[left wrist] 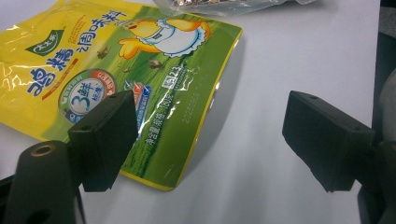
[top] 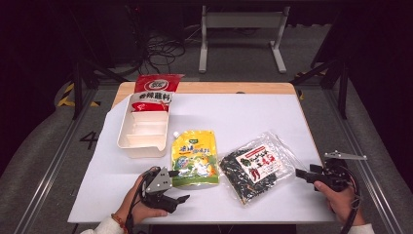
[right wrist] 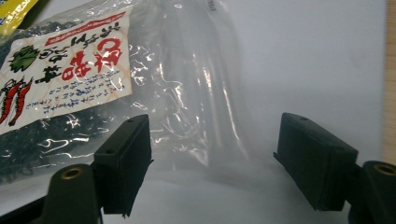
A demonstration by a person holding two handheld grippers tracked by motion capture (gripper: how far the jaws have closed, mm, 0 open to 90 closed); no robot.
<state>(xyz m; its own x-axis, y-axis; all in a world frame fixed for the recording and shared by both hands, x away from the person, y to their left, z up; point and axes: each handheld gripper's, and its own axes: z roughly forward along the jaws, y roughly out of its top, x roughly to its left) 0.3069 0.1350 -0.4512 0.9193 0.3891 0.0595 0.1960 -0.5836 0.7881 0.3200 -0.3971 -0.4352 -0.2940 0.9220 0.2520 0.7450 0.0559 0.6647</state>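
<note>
On the white table [top: 272, 117], a divided tray [top: 141, 132] waits beyond two flat packets. The left gripper [left wrist: 210, 135], jaws wide apart, nears the yellow seasoning pouch [left wrist: 116, 70]; the right gripper [right wrist: 212, 154], equally spread, faces the clear seaweed bag [right wrist: 93, 88]. Approach stage; next, close on an edge.

Beyond the far edge of the wooden tabletop [top: 204, 87], whose top is mostly covered by a white sheet [top: 243, 117], the room lies dark, with grey carpeted floor [top: 44, 161] on both sides. A tangle of black cables [top: 163, 51] lies on the floor beside the pale metal legs of a stand [top: 241, 22]. Dark slanted tripod legs [top: 331, 73] stand at the far corners, and yellow-and-black tape [top: 65, 97] marks the floor at the far left.
</note>
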